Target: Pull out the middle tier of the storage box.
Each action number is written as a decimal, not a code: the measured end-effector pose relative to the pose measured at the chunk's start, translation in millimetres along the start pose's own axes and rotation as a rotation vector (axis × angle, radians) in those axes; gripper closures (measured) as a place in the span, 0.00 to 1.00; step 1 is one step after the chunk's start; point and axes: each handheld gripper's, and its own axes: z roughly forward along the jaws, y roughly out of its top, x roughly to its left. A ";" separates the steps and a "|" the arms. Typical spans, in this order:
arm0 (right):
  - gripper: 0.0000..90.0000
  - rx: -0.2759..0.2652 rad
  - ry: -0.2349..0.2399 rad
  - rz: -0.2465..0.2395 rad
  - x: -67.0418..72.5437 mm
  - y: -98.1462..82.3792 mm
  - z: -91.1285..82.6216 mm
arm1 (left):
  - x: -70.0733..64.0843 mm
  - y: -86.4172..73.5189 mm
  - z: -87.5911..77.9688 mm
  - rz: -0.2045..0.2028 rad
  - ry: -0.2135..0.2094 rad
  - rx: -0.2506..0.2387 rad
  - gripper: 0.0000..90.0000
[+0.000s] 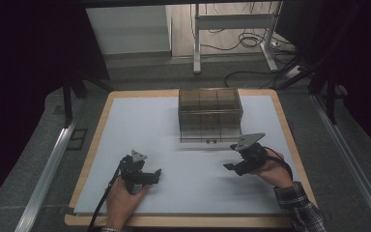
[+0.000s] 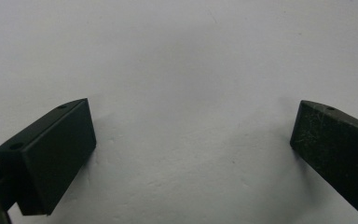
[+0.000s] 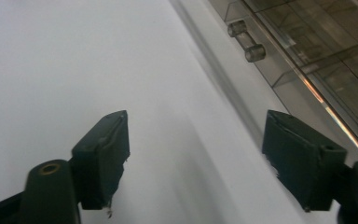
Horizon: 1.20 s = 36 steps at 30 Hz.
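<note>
A clear smoky-brown box (image 1: 210, 114), divided into compartments, stands on the white sheet (image 1: 140, 125) that covers the wooden desk (image 1: 95, 137), toward the far edge and a little right of the middle. Two small clear knobs (image 3: 247, 42) jut from its near wall at the bottom. The right gripper (image 1: 231, 157) hangs over the sheet just off the box's near right corner, close to the right edge of the desk, held in the person's right hand (image 1: 272, 169) with a plaid sleeve (image 1: 300, 209) behind it — its jaws stand apart with nothing between them, released. In the right gripper view the right gripper (image 3: 196, 140) looks along the white sheet (image 3: 74, 60), with the box (image 3: 326, 56) running along the upper right and its knobs near but apart from the right-hand jaw; no pad touches the box. The left gripper (image 1: 155, 175) sits low over the sheet near the desk's near edge, left of the middle, in the left hand (image 1: 123, 200), well apart from the box. In the left gripper view the left gripper (image 2: 193, 135) has its jaws spread wide over bare white sheet (image 2: 191, 60) — released too, gripping nothing.
</note>
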 end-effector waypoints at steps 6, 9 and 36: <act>0.19 -0.018 -0.032 0.047 5.1 -7.0 -6.0 | 0.3 0.0 -0.2 0.004 -0.001 0.003 0.00; 0.17 -0.026 -0.045 0.073 7.5 -10.8 -9.1 | 0.2 0.0 -0.2 0.003 -0.001 0.003 0.00; 0.02 -0.019 -0.113 0.119 34.4 -59.4 -13.4 | 0.3 0.0 -0.2 0.003 -0.001 0.002 0.00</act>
